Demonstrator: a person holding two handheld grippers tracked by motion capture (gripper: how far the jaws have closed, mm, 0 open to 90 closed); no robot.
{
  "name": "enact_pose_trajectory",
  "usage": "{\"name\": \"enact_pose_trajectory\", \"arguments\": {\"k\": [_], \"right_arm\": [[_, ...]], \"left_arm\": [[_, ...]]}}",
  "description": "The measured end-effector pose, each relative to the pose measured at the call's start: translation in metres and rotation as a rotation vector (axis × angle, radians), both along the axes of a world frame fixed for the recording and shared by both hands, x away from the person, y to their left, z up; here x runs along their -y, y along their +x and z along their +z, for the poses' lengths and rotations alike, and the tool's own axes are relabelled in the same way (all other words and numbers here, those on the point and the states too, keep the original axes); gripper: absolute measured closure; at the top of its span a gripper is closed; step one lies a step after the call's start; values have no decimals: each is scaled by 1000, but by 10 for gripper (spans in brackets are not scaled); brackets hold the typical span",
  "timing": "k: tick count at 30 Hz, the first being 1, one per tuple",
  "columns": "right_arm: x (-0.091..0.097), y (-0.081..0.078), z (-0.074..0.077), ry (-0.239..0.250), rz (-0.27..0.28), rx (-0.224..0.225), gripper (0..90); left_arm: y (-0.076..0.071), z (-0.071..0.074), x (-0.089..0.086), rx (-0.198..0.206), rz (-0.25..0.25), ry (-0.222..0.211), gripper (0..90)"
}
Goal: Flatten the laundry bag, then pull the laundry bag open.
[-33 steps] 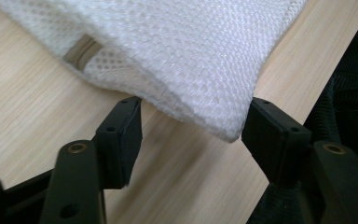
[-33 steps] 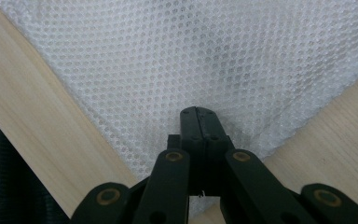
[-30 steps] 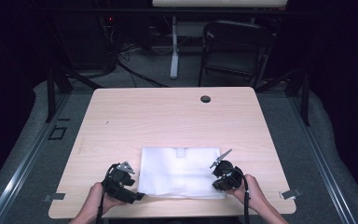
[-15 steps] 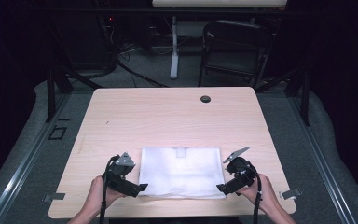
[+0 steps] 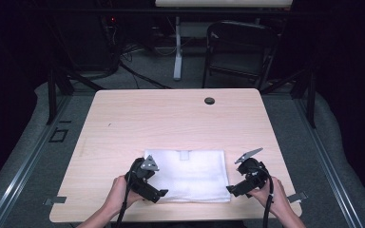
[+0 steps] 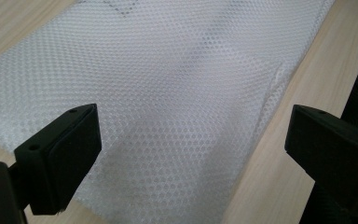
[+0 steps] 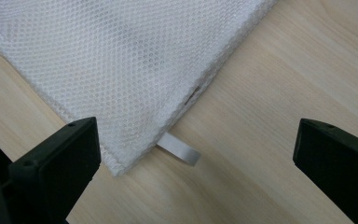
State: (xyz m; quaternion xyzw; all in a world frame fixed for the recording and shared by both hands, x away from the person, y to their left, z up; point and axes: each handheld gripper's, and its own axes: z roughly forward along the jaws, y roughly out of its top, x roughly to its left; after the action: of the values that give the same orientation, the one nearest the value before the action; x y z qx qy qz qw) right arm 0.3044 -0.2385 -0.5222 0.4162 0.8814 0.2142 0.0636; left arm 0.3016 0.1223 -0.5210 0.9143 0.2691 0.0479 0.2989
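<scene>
A white mesh bag (image 5: 190,175) lies flat near the table's front edge. Its fine netting (image 6: 168,93) spreads under my left gripper (image 6: 191,140), which hovers open over the bag's near left corner (image 5: 153,189). My right gripper (image 5: 235,187) is open at the bag's near right corner. In the right gripper view (image 7: 196,149) the bag's hemmed corner (image 7: 121,93) lies by the left jaw, with a small white tab (image 7: 179,151) sticking out from the edge between the jaws. Nothing is held.
The light wood table (image 5: 171,123) has a dark round grommet (image 5: 209,100) at the back centre. A person's hands (image 5: 121,194) come in from the front edge. A black chair (image 5: 237,52) and cables stand on the floor behind.
The right gripper has moved right and off the bag, from its right part to just outside its near right corner. The left gripper has shifted slightly onto the near left corner.
</scene>
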Motion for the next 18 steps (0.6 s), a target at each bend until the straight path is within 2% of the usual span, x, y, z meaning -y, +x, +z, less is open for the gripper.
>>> {"name": "enact_pose_trajectory", "arguments": {"k": [3,7,9,11,12,15,17,18], "right_arm": [[1,1,1,-4,7,-6,14],[-1,1,-2,14,-5,-3,22],[-3,2,-1,2,-1,-1,28],[-5,1,-2,22,-9,9,36],[-4,2,-1,3,6,-1,36],[-4,1,-2,7,7,-1,44],[-4,1,-4,16,6,-3,52],[-4,0,-4,6,5,-5,53]], "left_arm": [[-1,-1,2,-1,-11,-7,49],[-3,-4,8,-6,-34,-2,82],[-4,-6,13,-9,-48,-3,99],[-4,-8,19,-19,-66,-5,120],[-4,-9,22,-24,-74,-5,139],[-4,-14,32,-34,-109,12,156],[-5,-17,38,-40,-130,23,201],[-5,-18,41,-38,-140,30,221]]}}
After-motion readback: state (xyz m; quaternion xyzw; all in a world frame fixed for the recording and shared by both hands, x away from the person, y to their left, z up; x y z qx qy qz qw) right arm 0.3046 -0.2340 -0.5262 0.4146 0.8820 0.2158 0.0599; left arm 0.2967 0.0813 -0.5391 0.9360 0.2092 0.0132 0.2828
